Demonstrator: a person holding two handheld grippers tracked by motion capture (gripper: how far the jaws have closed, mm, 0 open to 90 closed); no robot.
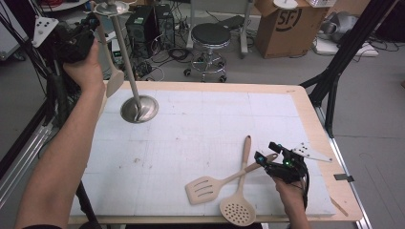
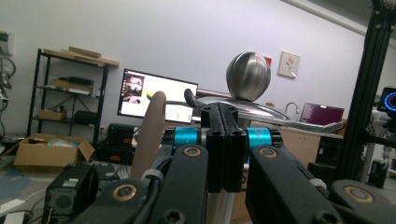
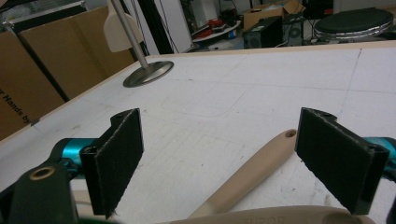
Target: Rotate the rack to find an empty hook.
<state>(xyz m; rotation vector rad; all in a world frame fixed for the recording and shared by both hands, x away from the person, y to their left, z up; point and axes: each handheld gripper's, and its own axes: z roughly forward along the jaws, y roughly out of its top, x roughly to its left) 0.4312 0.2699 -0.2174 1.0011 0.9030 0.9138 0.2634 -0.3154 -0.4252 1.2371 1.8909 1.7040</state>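
The left gripper (image 1: 79, 40) was held shut, nothing seen between its jaws, beside the stand's pole (image 1: 125, 57); a beige spatula (image 1: 114, 78) hung just below it. The right gripper (image 1: 272, 160) was open wide astride the crossed handles of the slotted turner (image 1: 205, 188) and skimmer (image 1: 237, 210) on the table (image 1: 191, 124).

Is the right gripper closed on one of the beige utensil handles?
No: in the right gripper view the right gripper has its jaws wide apart, and the beige handle lies between them untouched.
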